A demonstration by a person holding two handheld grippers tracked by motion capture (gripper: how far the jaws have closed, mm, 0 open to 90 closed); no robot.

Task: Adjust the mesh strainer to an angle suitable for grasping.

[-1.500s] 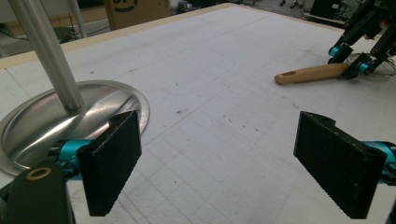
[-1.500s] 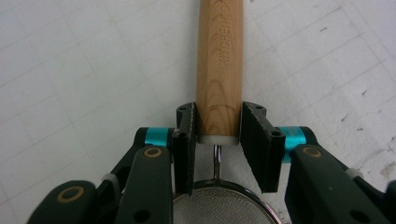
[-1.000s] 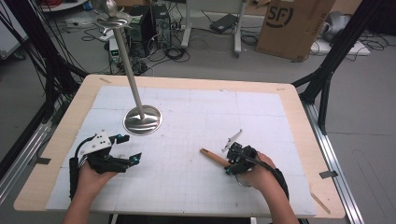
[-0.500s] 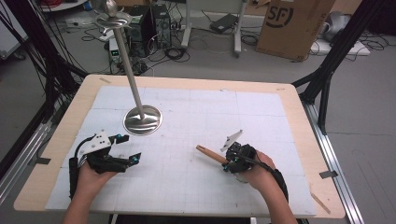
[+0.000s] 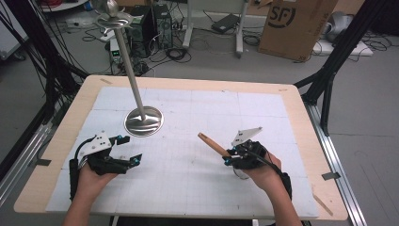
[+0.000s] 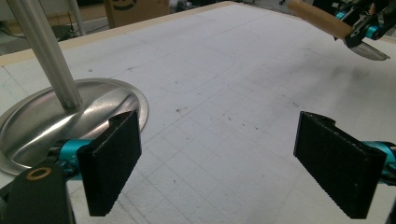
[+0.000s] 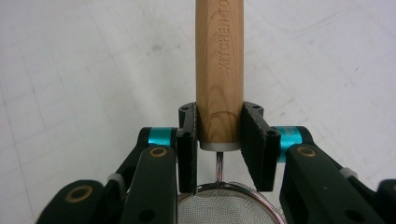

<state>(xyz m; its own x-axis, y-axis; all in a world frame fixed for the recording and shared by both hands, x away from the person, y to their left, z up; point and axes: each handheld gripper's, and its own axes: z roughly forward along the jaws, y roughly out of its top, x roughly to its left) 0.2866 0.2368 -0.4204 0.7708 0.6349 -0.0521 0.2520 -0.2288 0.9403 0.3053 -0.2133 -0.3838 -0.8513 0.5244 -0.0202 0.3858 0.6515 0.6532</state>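
Stand point(image 5: 136, 89) of polished metal, slim pole rising from a round dished base point(image 5: 144, 121), sits on the white gridded mat point(image 5: 188, 188) at the table's left-centre. Left gripper point(image 5: 128, 149) is held near that base on its near side, jaws spread wide with nothing between them. Right gripper point(image 5: 227, 158), well apart to the right, pinches the wooden handle point(image 7: 219, 70) of a small mesh strainer point(image 7: 229, 207), handle angled up and toward the left, mesh bowl sitting back by the hand.
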